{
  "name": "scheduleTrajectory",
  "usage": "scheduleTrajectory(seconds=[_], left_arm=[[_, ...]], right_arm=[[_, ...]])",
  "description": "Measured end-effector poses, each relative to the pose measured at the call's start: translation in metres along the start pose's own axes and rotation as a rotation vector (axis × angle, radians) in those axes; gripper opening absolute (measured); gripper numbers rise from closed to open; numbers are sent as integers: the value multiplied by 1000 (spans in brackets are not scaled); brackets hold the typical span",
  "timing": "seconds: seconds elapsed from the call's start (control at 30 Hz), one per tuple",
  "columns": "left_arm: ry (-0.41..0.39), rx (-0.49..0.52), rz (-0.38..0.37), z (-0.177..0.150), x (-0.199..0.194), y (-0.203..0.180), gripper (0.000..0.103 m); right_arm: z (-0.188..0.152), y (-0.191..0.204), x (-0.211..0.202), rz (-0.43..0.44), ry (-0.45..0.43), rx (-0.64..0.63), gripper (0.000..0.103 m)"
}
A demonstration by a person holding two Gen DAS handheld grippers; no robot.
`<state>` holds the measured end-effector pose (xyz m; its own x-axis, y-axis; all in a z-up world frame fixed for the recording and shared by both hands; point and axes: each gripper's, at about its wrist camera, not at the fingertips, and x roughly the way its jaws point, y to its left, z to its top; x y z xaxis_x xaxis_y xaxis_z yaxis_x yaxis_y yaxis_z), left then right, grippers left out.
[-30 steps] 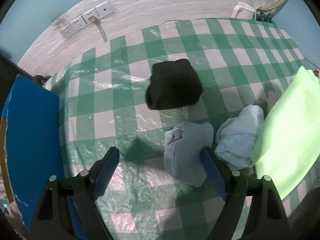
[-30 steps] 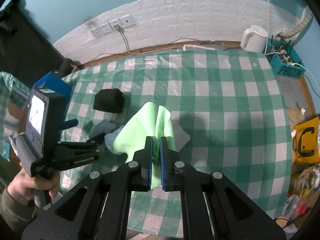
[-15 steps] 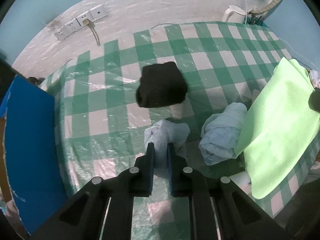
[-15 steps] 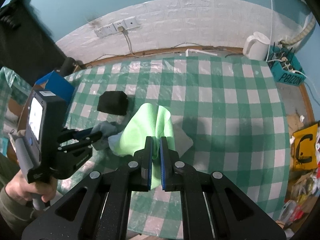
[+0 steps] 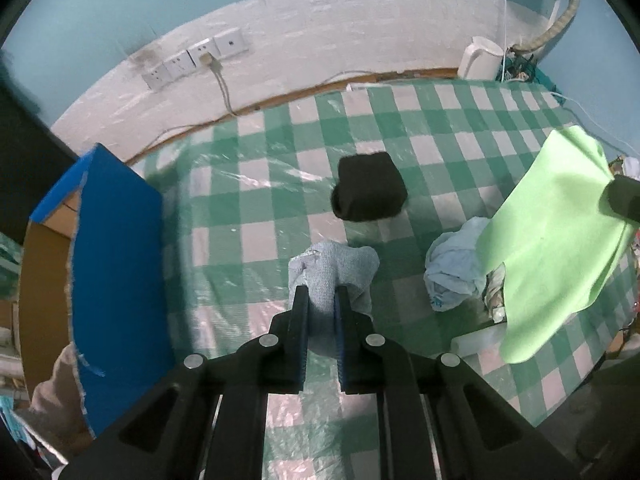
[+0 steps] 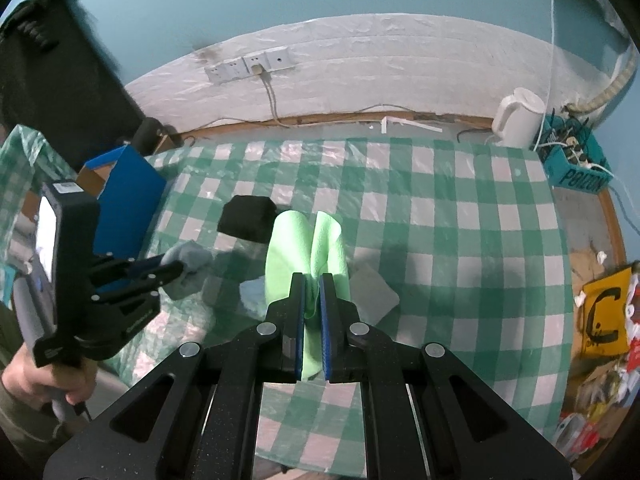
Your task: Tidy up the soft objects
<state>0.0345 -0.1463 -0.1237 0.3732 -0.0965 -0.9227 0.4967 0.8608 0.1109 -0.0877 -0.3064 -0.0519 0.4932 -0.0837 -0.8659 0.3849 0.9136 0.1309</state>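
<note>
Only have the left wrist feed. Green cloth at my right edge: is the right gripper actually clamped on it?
Observer: Yes. In the right wrist view the right gripper has its jaws shut on the green cloth, which hangs from them in two folds.
Operator: My blue-grey cloth, is it off the table?
Observer: Looks so. Seen from the side, the blue-grey cloth hangs from the left gripper, with its shadow apart from it on the tablecloth.
Operator: Anything past the table's right side?
Observer: A yellow bag with a black C lies there, among clutter.
</note>
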Motion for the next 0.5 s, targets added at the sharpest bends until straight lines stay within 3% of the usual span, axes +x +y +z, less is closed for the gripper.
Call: scheduleTrajectory(seconds=[0.5], left_arm=[[-93,-34,48,-7,-51,19,11]], right_arm=[[13,26,-20,5,-64,-52,6]])
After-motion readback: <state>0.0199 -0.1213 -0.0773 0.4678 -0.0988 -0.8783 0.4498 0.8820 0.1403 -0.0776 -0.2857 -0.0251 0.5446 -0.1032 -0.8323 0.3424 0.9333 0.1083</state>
